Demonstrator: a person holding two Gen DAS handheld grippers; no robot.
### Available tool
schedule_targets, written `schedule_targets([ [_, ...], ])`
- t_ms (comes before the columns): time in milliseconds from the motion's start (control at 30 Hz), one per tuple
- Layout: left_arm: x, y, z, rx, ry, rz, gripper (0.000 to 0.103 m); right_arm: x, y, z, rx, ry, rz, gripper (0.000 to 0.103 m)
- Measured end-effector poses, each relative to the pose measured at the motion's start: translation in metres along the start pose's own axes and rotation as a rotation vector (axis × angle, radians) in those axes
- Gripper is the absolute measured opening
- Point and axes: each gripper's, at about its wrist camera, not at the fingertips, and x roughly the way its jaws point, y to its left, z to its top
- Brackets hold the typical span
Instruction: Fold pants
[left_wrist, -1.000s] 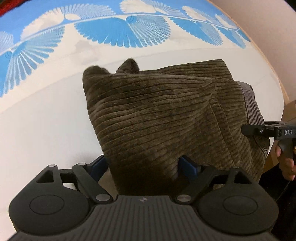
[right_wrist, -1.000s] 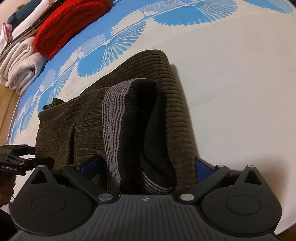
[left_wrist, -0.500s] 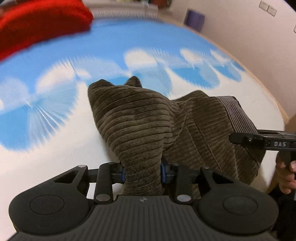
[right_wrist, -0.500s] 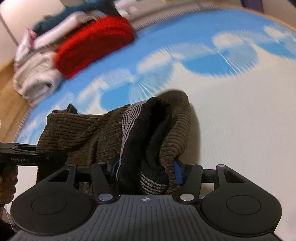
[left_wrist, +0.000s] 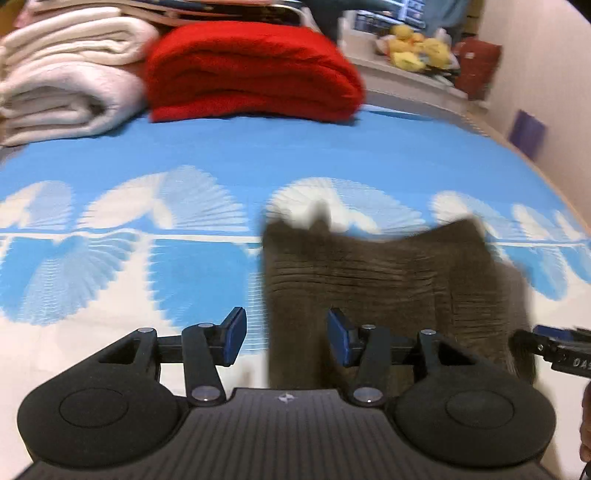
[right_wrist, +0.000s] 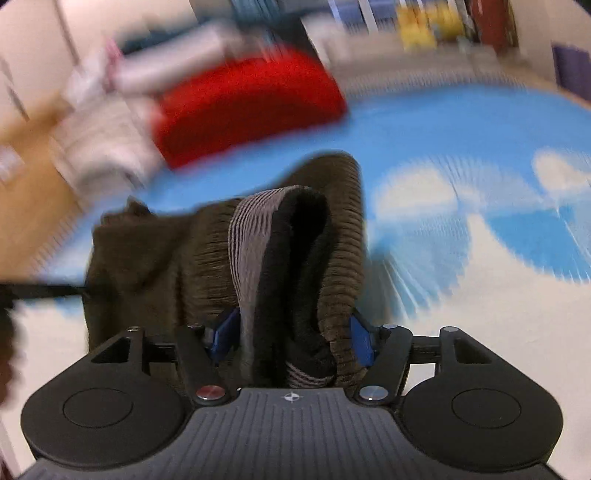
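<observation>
Brown corduroy pants (left_wrist: 388, 288) lie on the blue-and-white bedspread (left_wrist: 147, 258), a red folded blanket (left_wrist: 251, 70) and white towels (left_wrist: 62, 77) beyond. The left gripper (left_wrist: 282, 336), jaws opening, has fabric against its right pad only; the right gripper (right_wrist: 291, 336), also opening, has the waistband bunch filling the gap between its pads.

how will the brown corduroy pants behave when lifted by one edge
Probably floppy: the brown corduroy pants sag and bunch between the right hand-held gripper pads. Likely fairly heavy, given the thick ribbed folds. Unlikely to slip: the ribs look grippy.

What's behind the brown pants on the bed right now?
Behind the brown pants lies the blue-and-white bedspread, then a folded red blanket beside stacked white blankets. The bedspread directly under the pants is covered, so nothing can be seen there.
</observation>
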Motion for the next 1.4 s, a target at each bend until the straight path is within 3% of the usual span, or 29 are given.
schedule_targets([
  [67, -0.010, 0.000, 0.000, 0.017, -0.004, -0.048, 0.052, 0.007, 0.001, -0.003, 0.006, 0.010, -0.126, 0.063],
  [167, -0.019, -0.007, -0.008, 0.109, 0.022, -0.158, 0.052, -0.006, -0.001, 0.000, 0.070, -0.050, -0.092, 0.063],
  [267, 0.000, -0.021, -0.035, 0.253, 0.222, -0.168, 0.053, -0.009, 0.011, -0.002, 0.001, -0.042, -0.015, 0.063],
  [333, 0.012, -0.027, -0.056, 0.313, 0.296, -0.149, 0.056, 0.010, 0.022, -0.011, -0.094, 0.090, -0.078, 0.064],
  [367, 0.009, -0.027, -0.059, 0.318, 0.283, -0.146, 0.055, 0.021, 0.020, -0.019, -0.132, 0.160, -0.120, 0.070],
  [400, 0.003, -0.029, -0.058, 0.316, 0.271, -0.133, 0.055, 0.024, 0.017, -0.023, -0.132, 0.170, -0.121, 0.070],
  [500, -0.024, -0.033, -0.050, 0.319, 0.197, -0.080, 0.057, 0.008, 0.023, -0.014, -0.129, 0.138, -0.130, 0.067],
  [567, -0.041, -0.036, -0.046, 0.306, 0.130, -0.054, 0.073, -0.017, 0.031, -0.007, -0.164, 0.072, -0.123, 0.067],
  [633, -0.065, -0.037, -0.041, 0.266, 0.048, -0.046, 0.082, -0.042, 0.041, 0.002, -0.199, 0.010, -0.125, 0.067],
  [733, -0.095, -0.043, -0.030, 0.219, -0.027, 0.014, 0.082, -0.084, 0.049, 0.018, -0.207, -0.066, -0.115, 0.076],
  [800, -0.123, -0.050, -0.028, 0.205, -0.081, 0.052, 0.085, -0.111, 0.054, 0.021, -0.206, -0.123, -0.108, 0.088],
  [900, -0.164, -0.066, -0.030, 0.207, -0.151, 0.082, 0.087, -0.148, 0.057, 0.019, -0.207, -0.200, -0.105, 0.090],
  [967, -0.184, -0.076, -0.036, 0.174, -0.172, 0.102, 0.098, -0.163, 0.056, 0.011, -0.201, -0.236, -0.096, 0.093],
  [1067, -0.192, -0.079, -0.054, 0.077, -0.167, 0.100, 0.103, -0.167, 0.051, -0.015, -0.159, -0.255, -0.123, 0.095],
  [1100, -0.188, -0.080, -0.066, 0.052, -0.157, 0.117, 0.103, -0.162, 0.049, -0.021, -0.141, -0.204, -0.149, 0.093],
  [1133, -0.179, -0.084, -0.075, 0.054, -0.094, 0.147, 0.103, -0.158, 0.049, -0.024, -0.123, -0.155, -0.171, 0.091],
  [1200, -0.162, -0.090, -0.081, 0.063, 0.062, 0.192, 0.102, -0.158, 0.049, -0.028, -0.088, -0.140, -0.151, 0.092],
  [1400, -0.152, -0.101, -0.073, 0.076, 0.052, 0.211, 0.102, -0.154, 0.061, -0.029, -0.148, -0.079, -0.142, 0.092],
])
